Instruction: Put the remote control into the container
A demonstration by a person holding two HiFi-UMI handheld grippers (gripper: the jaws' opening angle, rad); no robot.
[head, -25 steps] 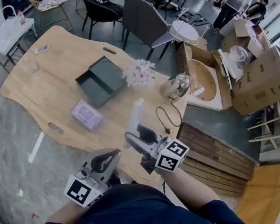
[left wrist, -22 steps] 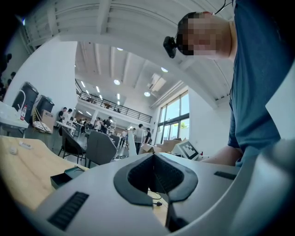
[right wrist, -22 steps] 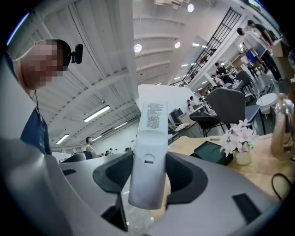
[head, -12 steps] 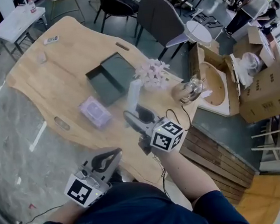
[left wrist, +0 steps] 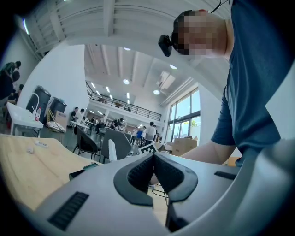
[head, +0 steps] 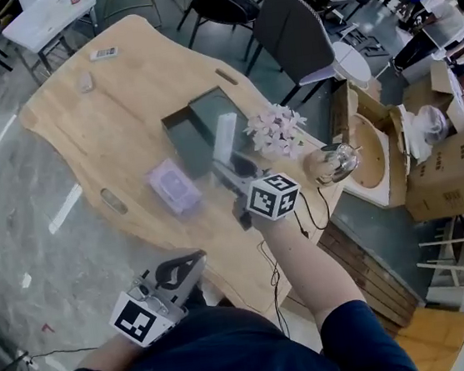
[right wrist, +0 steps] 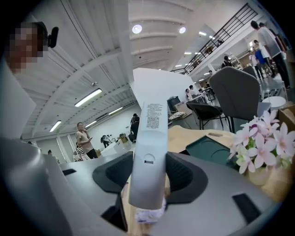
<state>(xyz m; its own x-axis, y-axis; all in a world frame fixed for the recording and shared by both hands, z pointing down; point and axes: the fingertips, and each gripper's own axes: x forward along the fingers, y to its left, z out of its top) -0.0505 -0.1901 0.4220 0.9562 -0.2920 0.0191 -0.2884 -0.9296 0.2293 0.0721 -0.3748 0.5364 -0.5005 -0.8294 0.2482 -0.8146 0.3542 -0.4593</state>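
Note:
A long white remote control (head: 225,138) (right wrist: 150,152) sticks out of my right gripper (head: 237,171) (right wrist: 148,177), whose jaws are shut on its lower half. In the head view its tip reaches over the near edge of the dark green open container (head: 200,130) (right wrist: 213,150) on the wooden table (head: 114,111). My left gripper (head: 176,273) (left wrist: 154,174) hangs low near my body, off the table's near edge, its jaws shut with nothing between them.
A bunch of pale pink flowers (head: 276,130) (right wrist: 265,140) stands right of the container, with a glass vase (head: 334,159) farther right. A lilac box (head: 174,187) lies left of my right gripper. A black cable (head: 310,208) trails at the table's edge. Chairs (head: 306,33) stand behind.
My right gripper has carried the remote forward over the table, from near its front edge up to the green container. The left gripper has stayed low by my body.

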